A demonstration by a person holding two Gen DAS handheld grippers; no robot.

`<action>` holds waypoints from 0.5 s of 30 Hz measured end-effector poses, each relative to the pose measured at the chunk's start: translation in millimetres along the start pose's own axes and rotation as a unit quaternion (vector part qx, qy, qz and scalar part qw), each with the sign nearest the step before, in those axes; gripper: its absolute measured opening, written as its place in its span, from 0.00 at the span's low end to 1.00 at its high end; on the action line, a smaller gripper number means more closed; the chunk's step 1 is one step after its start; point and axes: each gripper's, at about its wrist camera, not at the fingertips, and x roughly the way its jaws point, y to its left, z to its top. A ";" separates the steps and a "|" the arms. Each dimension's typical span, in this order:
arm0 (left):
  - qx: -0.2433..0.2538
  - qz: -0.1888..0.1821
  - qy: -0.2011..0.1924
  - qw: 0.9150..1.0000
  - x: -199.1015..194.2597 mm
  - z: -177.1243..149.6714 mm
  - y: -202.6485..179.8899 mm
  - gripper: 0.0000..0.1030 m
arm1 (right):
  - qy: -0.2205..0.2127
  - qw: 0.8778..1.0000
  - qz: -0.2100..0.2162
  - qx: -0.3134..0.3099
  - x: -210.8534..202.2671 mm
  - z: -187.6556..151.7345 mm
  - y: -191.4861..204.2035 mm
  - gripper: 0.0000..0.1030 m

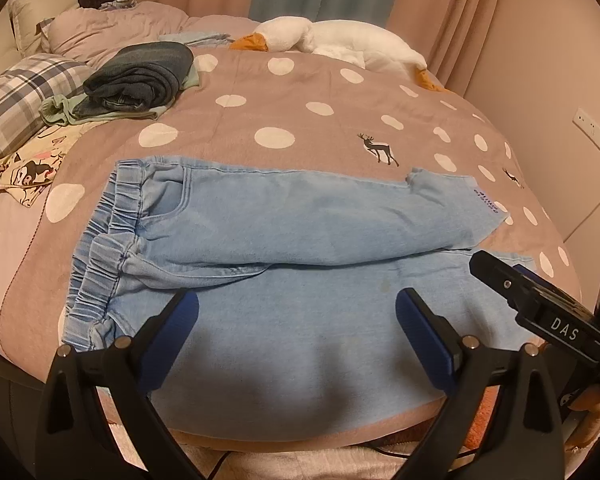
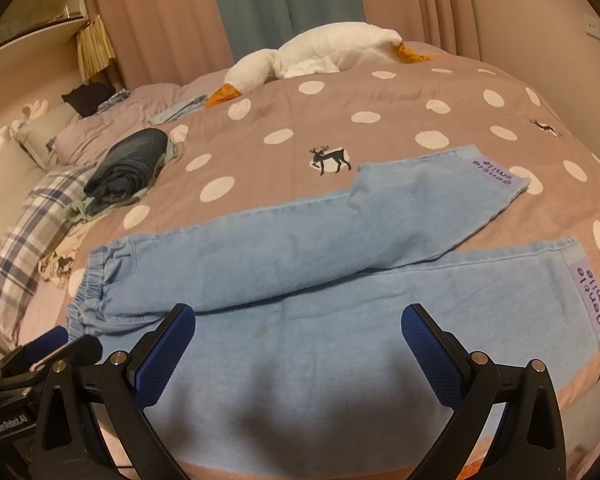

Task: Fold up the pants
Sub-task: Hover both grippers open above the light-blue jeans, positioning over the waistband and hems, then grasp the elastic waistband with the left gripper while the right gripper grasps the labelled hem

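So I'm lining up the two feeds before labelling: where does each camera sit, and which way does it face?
Left wrist: sits on the left gripper, facing across the bed over the light blue pants near the waistband; its open fingers show, plus the right gripper at right.
Right wrist: sits on the right gripper, facing nearer the leg hems; open fingers show, left gripper at left.
Shared: pants, goose plush, folded dark clothes.

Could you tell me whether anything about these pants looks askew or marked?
Yes. The light blue pants lie spread, but the far leg slants across the near leg near the crotch, so the hems splay apart. A small brownish spot marks the near leg.
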 end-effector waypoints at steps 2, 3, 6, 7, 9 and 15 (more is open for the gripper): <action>-0.001 -0.001 0.001 1.000 0.6 -0.7 2.1 0.95 | 0.001 1.000 -0.001 0.000 -0.1 -0.4 0.4 1.00; -0.002 -0.001 0.001 1.000 1.1 -0.6 2.3 0.95 | 0.001 1.000 0.000 -0.001 -0.1 -0.4 0.4 1.00; -0.005 -0.001 0.003 1.000 1.9 -0.2 2.8 0.95 | 0.003 1.000 0.000 -0.001 0.9 -0.1 0.7 1.00; -0.005 -0.002 0.003 1.000 2.0 -0.4 2.6 0.95 | 0.003 1.000 0.000 -0.002 1.6 0.1 0.6 1.00; -0.006 -0.003 0.004 1.000 2.6 -0.3 3.1 0.95 | 0.004 1.000 0.000 -0.002 2.1 0.3 0.6 1.00; -0.007 -0.003 0.005 1.000 2.6 -0.5 5.6 0.95 | 0.005 1.000 -0.003 0.001 2.2 0.4 -0.2 1.00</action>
